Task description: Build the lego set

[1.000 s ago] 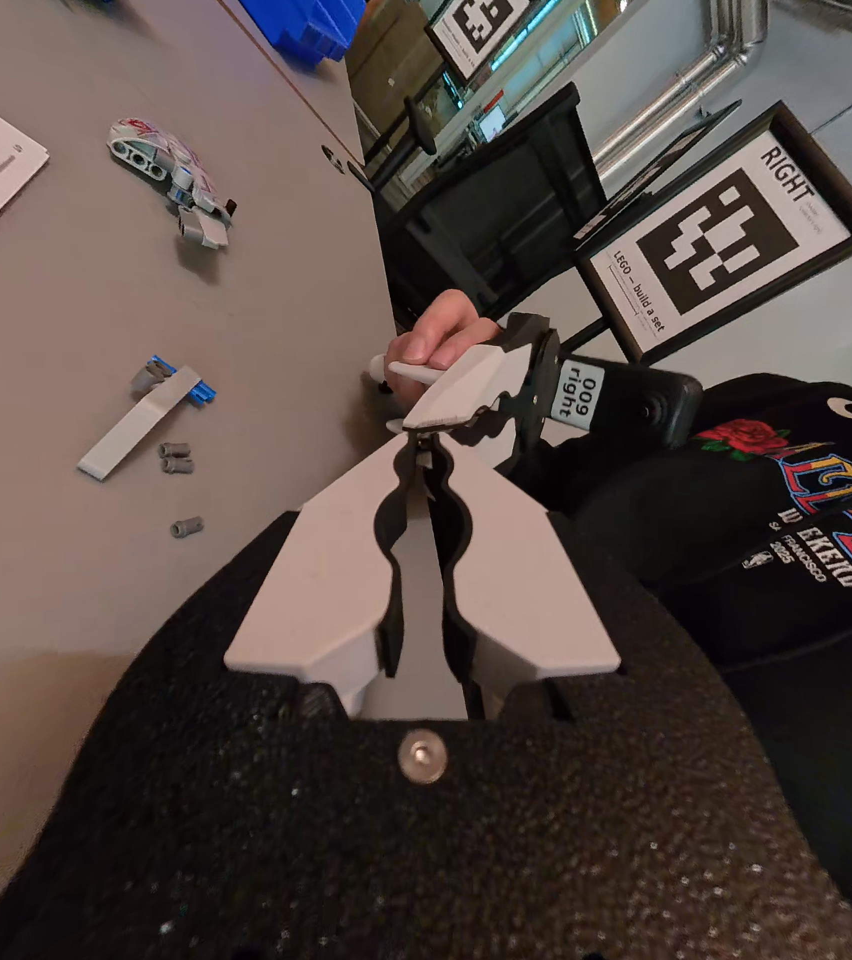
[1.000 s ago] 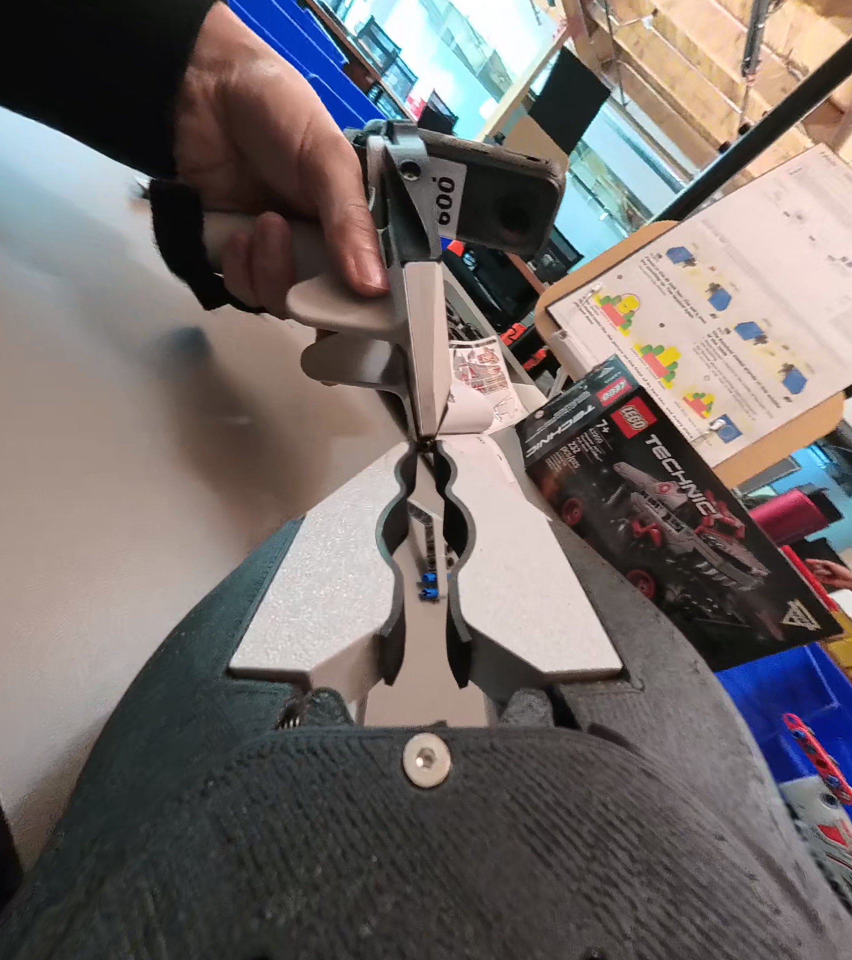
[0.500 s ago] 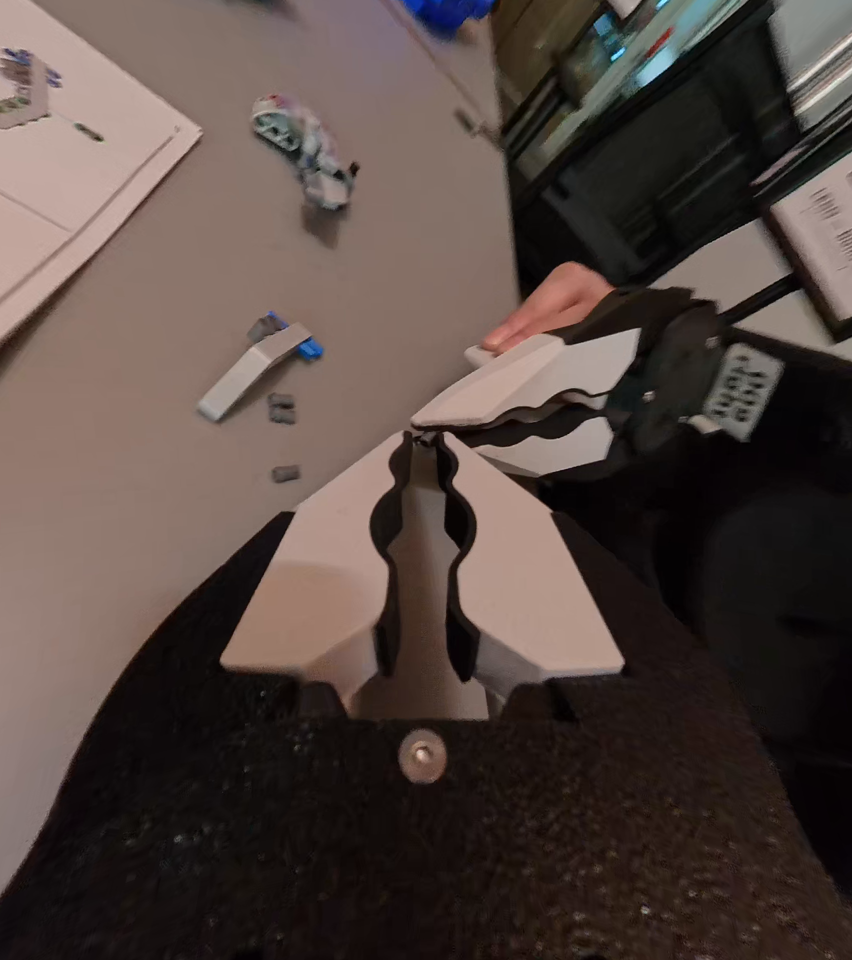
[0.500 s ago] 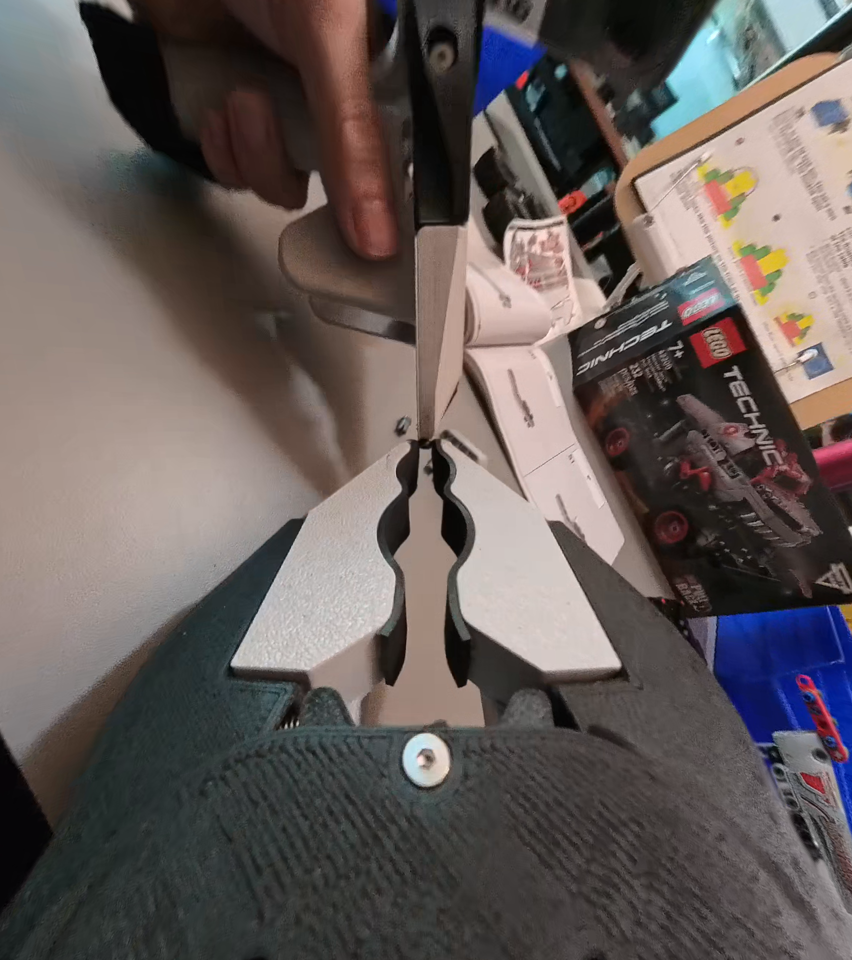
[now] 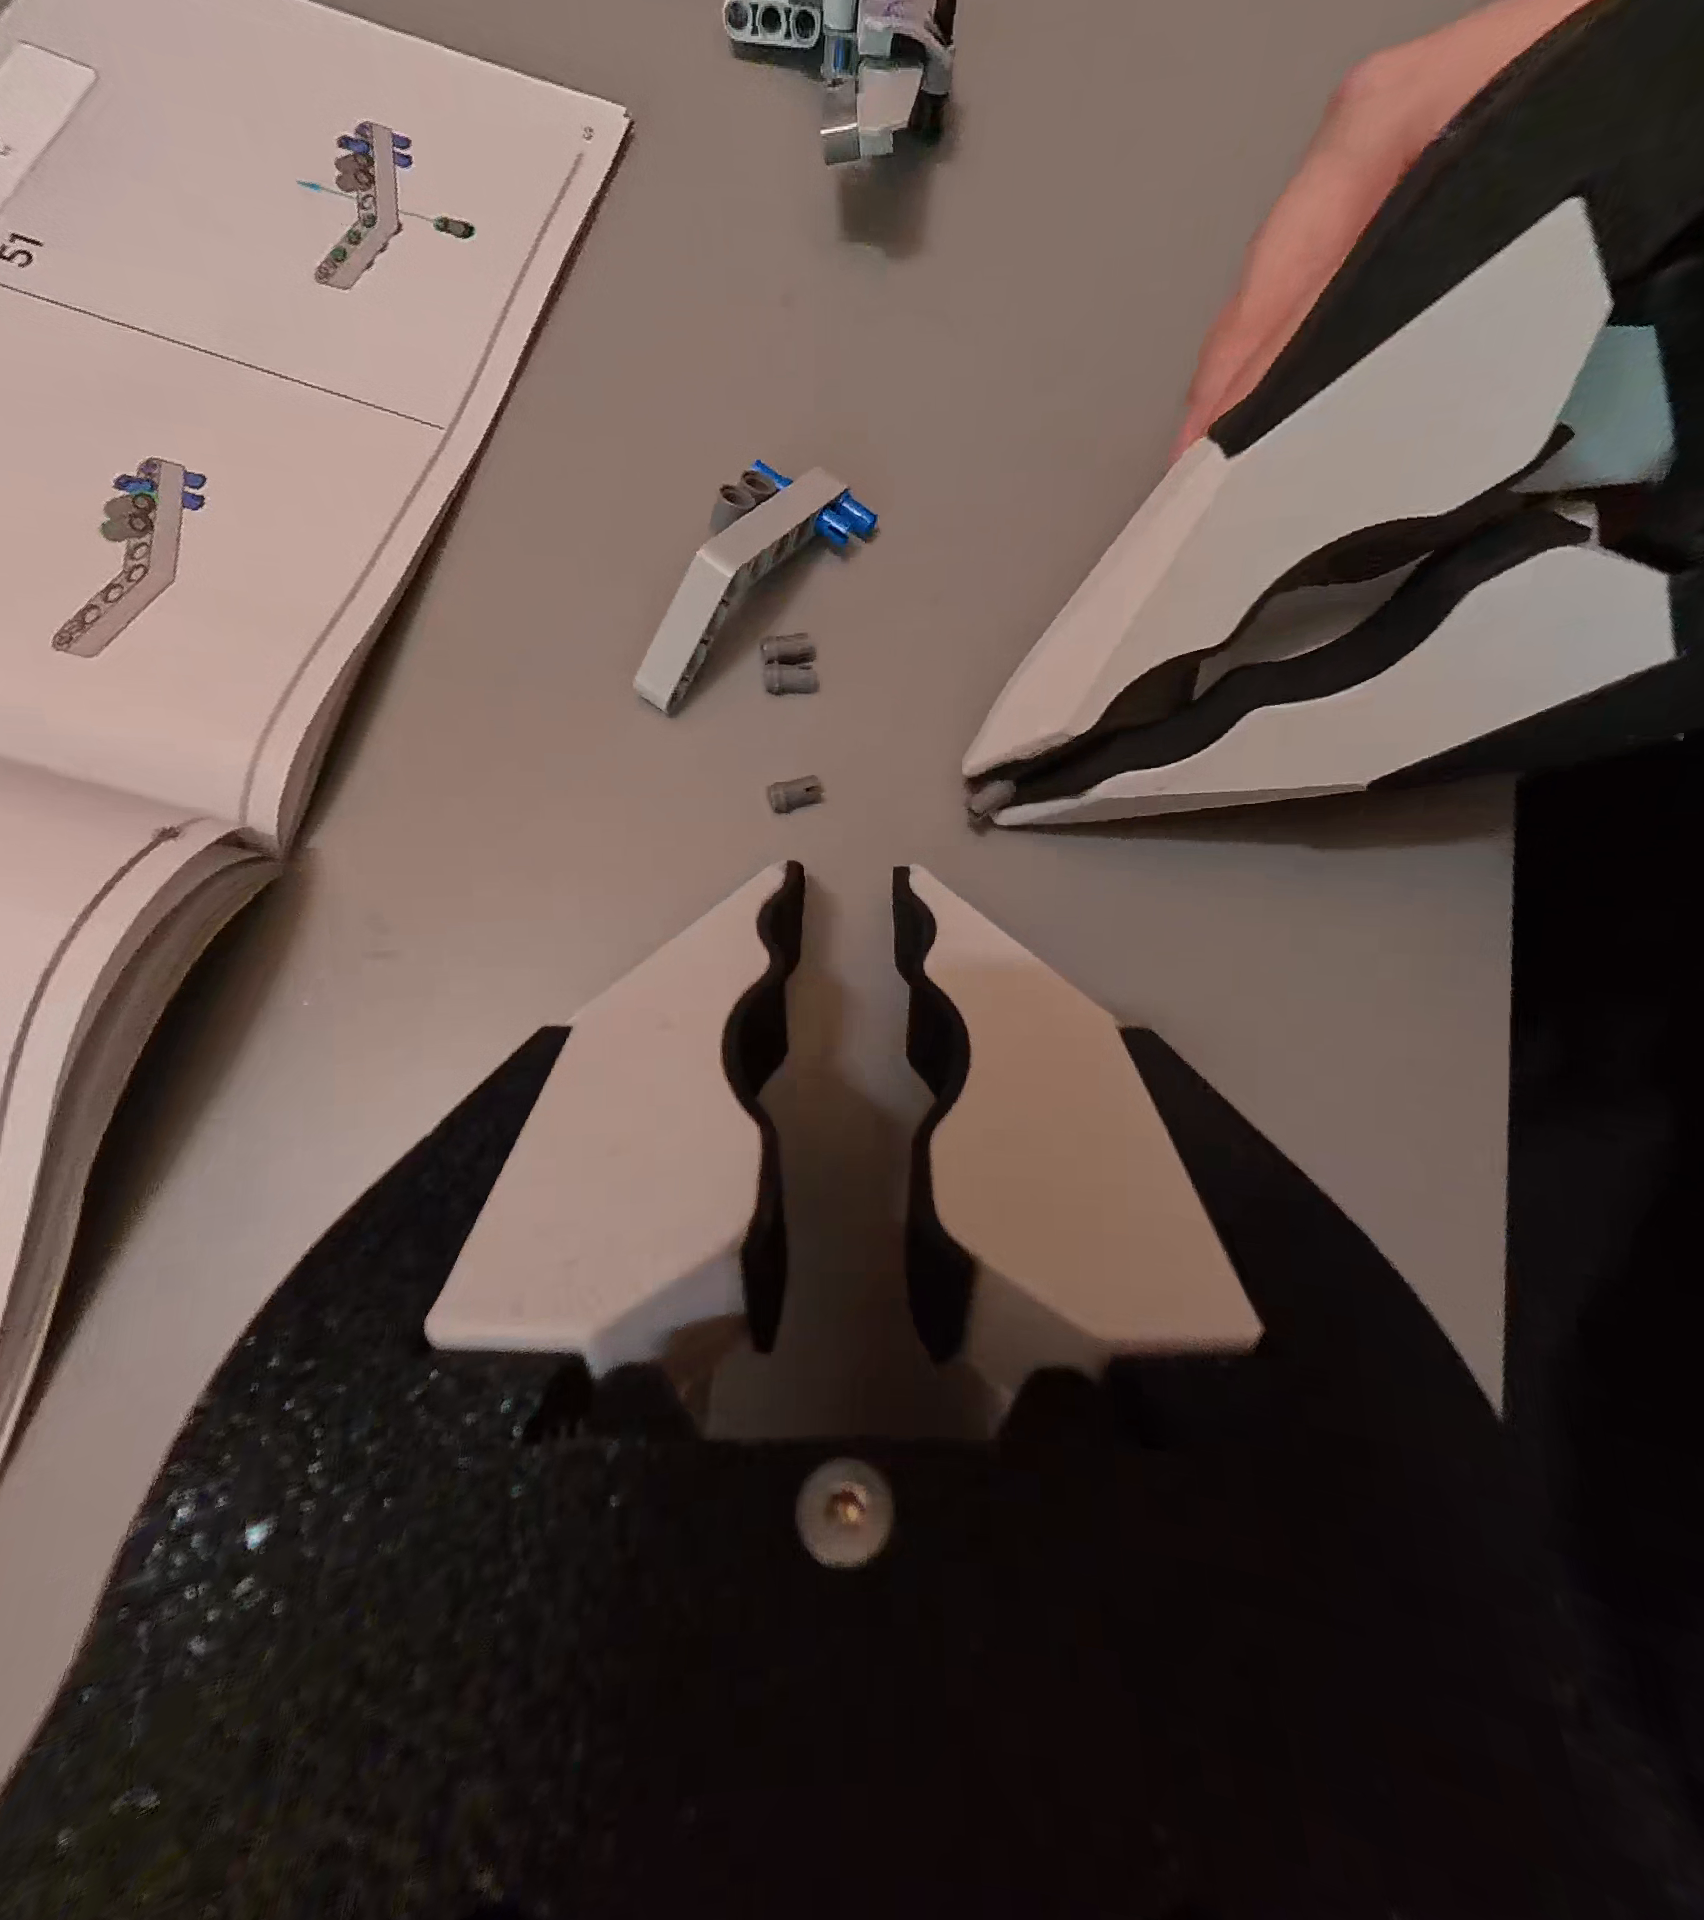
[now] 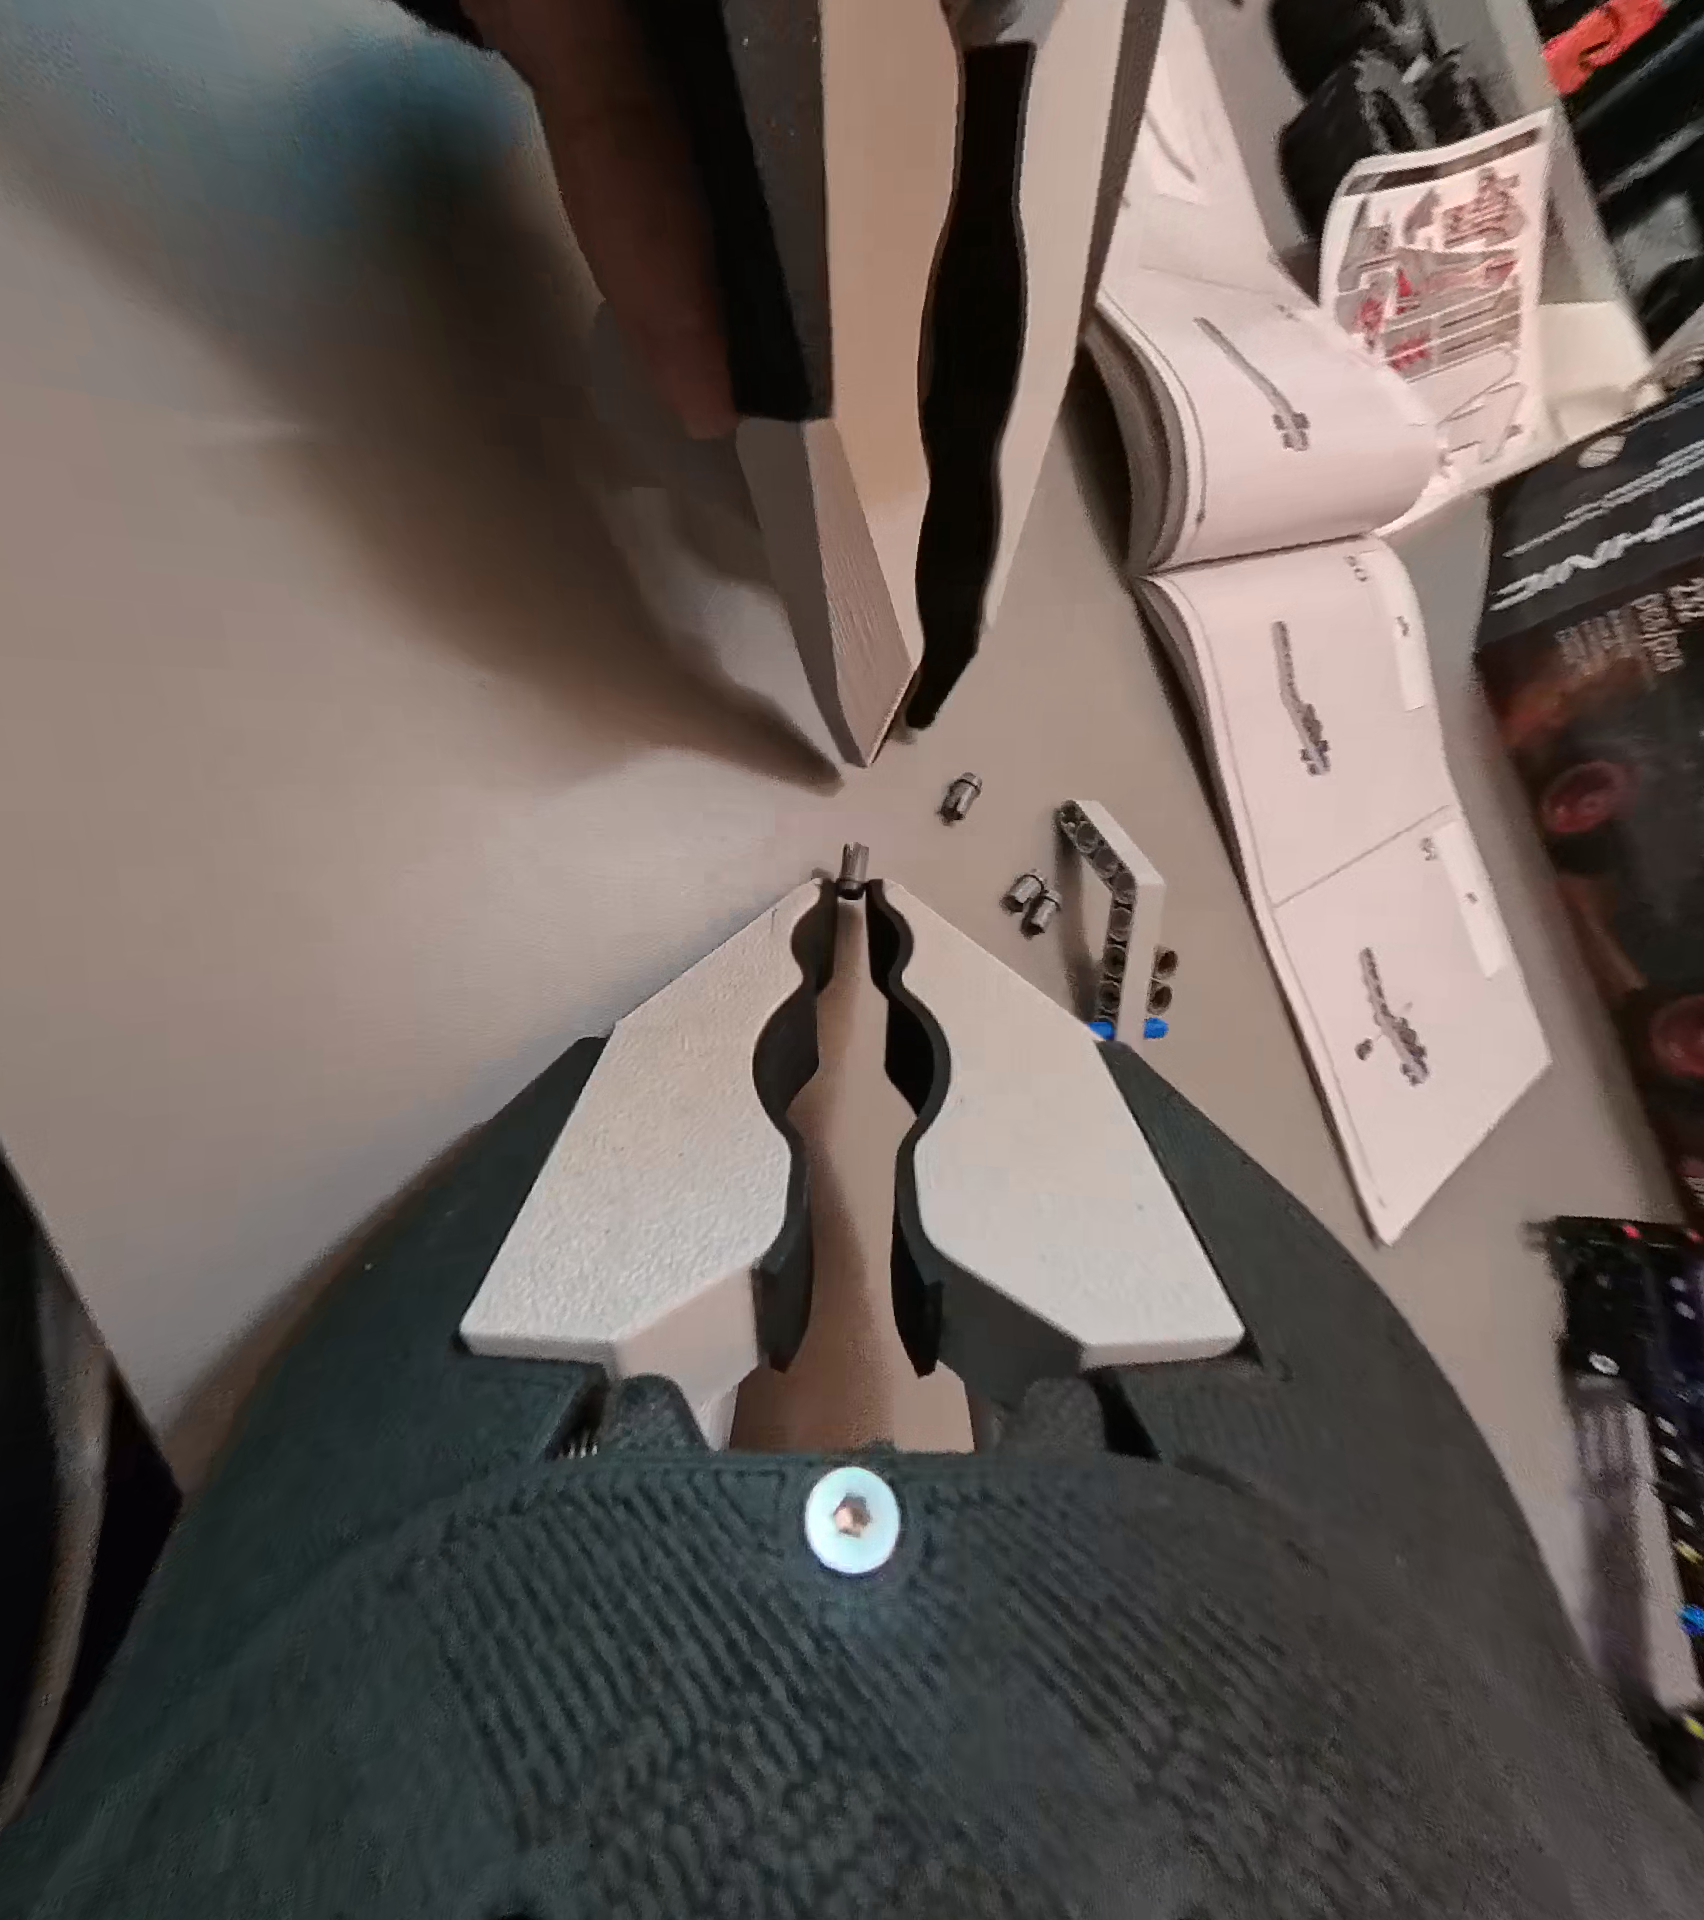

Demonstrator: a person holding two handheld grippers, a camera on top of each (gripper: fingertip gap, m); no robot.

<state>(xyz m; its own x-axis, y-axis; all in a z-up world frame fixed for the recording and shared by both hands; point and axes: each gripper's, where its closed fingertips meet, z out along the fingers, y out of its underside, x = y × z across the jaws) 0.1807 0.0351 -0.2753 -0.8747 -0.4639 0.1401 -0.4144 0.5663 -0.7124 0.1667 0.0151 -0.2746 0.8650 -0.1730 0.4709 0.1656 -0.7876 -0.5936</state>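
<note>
Grey tabletop (image 5: 536,935) seen from both wrist cameras, with the angled light-grey perforated plastic beam (image 5: 734,587) as landmark. Beam lying flat, blue pins (image 5: 848,517) projecting from one side of its short arm and a dark-grey double connector (image 5: 742,497) on the other side. Two small dark-grey cylindrical pins (image 5: 791,665) side by side just beside the long arm of the beam; a third loose grey pin (image 5: 794,795) a little beyond the beam's long end, toward the grippers. Left gripper (image 5: 848,878) near that same end, past the third pin, fingers parted by a narrow gap and holding nothing. Right gripper (image 6: 850,894) to the side of the beam, tips closed on a small dark-grey pin (image 6: 850,871) that protrudes forward from between them, close to or touching the tabletop. Open white instruction booklet (image 5: 152,499) on the far side of the beam from the right gripper, pages showing beam diagrams. Partly built grey model section (image 5: 858,73) well apart from the beam's short arm. Dark printed set box (image 6: 1658,779) beyond the booklet; sticker sheet (image 6: 1430,249) past the booklet's far page.
</note>
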